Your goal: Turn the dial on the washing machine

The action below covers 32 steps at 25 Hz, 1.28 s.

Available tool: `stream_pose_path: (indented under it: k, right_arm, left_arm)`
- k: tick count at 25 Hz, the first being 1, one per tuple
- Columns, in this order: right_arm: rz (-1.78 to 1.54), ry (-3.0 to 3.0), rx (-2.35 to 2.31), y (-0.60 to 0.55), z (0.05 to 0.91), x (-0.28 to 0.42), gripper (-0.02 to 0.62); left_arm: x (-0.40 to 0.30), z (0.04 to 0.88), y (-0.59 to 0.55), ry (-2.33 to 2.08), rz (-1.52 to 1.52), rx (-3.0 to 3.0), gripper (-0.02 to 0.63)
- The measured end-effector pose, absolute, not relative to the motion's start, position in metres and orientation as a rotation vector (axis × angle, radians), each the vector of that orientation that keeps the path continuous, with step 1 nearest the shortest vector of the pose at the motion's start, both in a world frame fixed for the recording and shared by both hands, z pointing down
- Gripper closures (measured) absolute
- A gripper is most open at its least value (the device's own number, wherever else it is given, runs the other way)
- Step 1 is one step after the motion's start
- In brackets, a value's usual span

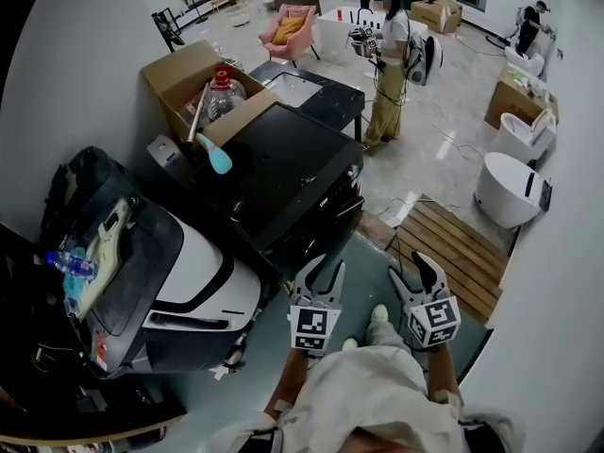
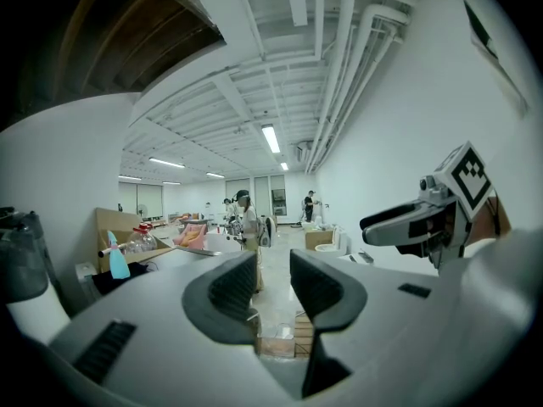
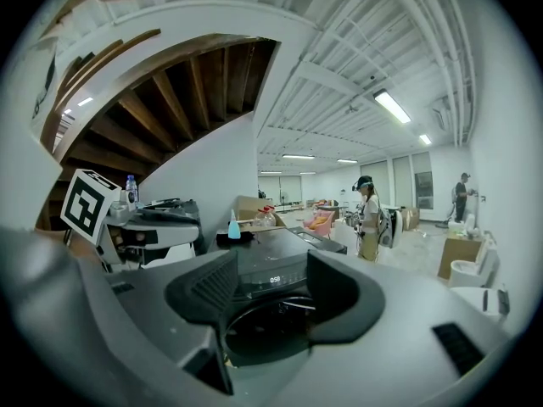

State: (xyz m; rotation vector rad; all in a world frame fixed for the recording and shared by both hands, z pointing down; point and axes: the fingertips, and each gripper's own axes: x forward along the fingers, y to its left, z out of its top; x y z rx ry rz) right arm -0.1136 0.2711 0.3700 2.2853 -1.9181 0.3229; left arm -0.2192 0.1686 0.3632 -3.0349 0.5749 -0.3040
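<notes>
With left gripper and right gripper both spread and empty, washer straight ahead of the right jaws and left of the left ones, best to find the dial, not made out, then close squarely and twist gently.

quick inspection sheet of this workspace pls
surface: grey floor, wooden pallet right of washer
job's things: black washer, untouched; dial not made out
clutter: cardboard box of bottles, teal spray bottle beside it
tools: left tool and right tool open, empty, short of washer
cables: thin cable on floor by pallet
surroundings: person standing, pink chair, white fixtures
</notes>
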Motion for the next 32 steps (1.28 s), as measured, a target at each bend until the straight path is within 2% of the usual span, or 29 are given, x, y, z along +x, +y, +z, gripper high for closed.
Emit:
stream_pose_path:
  k: [12,32]
  right_arm:
    - [0.33,-1.913,2.303,0.249,0.372,-0.073,0.344]
    - [0.367,-1.989,2.232,0.191,0.38,0.033,0.345]
  left_arm:
    - [-0.181,0.363,0.146,0.575,-0.307,-3.024,0.476]
    - [-0.083,0.367,0.095,0.683,-0.342,-3.013,0.476]
